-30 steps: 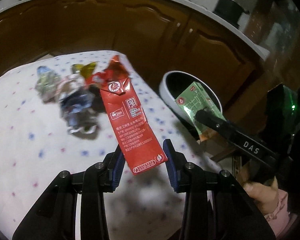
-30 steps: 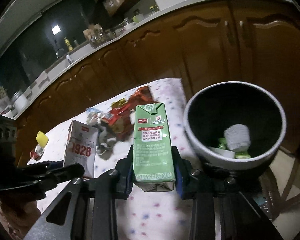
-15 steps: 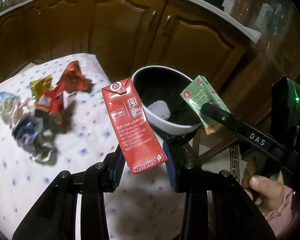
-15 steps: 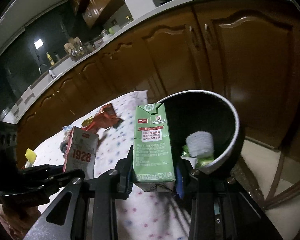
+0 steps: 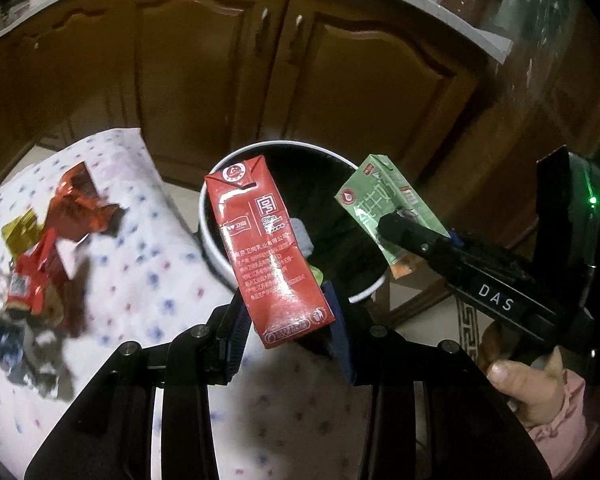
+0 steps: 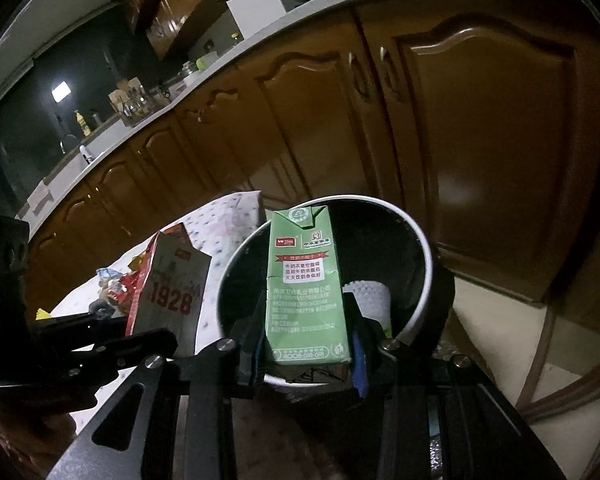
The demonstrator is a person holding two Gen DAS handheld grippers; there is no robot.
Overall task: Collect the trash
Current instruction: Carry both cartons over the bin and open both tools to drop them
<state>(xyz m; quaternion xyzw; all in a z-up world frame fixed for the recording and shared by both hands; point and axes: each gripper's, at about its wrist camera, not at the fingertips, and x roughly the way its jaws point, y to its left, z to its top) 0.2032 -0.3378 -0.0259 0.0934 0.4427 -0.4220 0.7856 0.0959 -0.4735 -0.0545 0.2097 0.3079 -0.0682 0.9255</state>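
— Holding cartons: our left gripper point(image 5: 288, 320) pinches the red carton point(image 5: 266, 248), our right gripper point(image 6: 306, 350) the green carton point(image 6: 304, 288), both above the bin point(image 6: 424, 264).

— Noted. We see wrappers point(image 5: 60, 216) on the dotted tablecloth point(image 5: 148, 272); brown cabinets point(image 6: 480, 140) behind.

Both views dim, warm indoor light, black fisheye vignette in all corners. Straight lines bow hard near the edges: the white countertop edge point(image 6: 260, 46) arcs across the top. Left wrist view: motion blur on the crumpled wrapper pile point(image 5: 40, 264) at left and the dotted white cloth point(image 5: 148, 280); glossy red drink carton point(image 5: 268, 252) sharp, with specular glare. Green LED dot point(image 5: 591, 200) at right edge. Right wrist view: bright rectangular light point(image 6: 61, 92) upper left, soft sheen on the brown wooden cabinet doors point(image 6: 492, 152); green drink carton point(image 6: 306, 292) in focus.
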